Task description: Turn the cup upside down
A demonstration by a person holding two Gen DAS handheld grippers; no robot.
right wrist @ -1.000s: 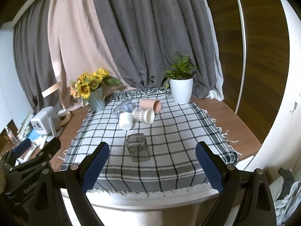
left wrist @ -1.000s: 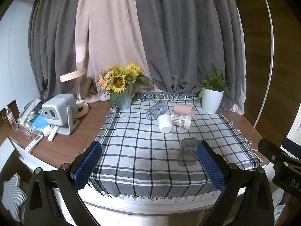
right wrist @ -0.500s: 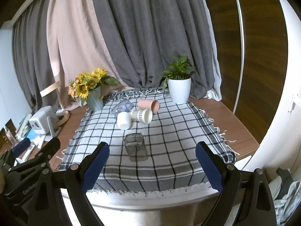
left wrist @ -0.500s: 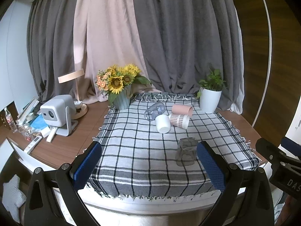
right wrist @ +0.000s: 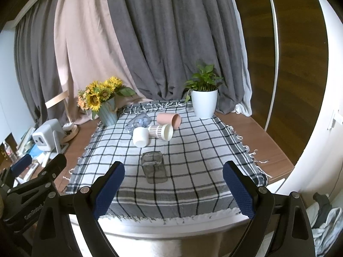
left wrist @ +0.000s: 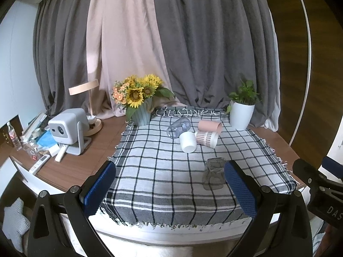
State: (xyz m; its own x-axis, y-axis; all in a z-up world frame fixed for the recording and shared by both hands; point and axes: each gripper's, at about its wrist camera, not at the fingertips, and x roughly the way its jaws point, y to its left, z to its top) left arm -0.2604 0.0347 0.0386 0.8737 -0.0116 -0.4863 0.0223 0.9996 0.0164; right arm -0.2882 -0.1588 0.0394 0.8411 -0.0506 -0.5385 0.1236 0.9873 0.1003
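A smoky square glass cup (right wrist: 153,167) stands on the checked cloth (right wrist: 193,150), nearest the front; it also shows in the left wrist view (left wrist: 214,174). Behind it lie a white cup (right wrist: 140,136), a patterned paper cup (right wrist: 161,131), a pink cup (right wrist: 169,120) and a clear cup (right wrist: 138,122), all on their sides. My right gripper (right wrist: 174,189) is open and empty, short of the table's front edge. My left gripper (left wrist: 170,189) is open and empty, also short of the front edge.
A sunflower vase (right wrist: 107,107) stands at the back left of the cloth and a white plant pot (right wrist: 203,105) at the back right. A white projector (left wrist: 68,129), a lamp (left wrist: 90,107) and small clutter sit on the wooden table to the left. Curtains hang behind.
Both views have shifted slightly; the table sits a little lower and farther in frame. Both grippers stay open. No cup has moved.
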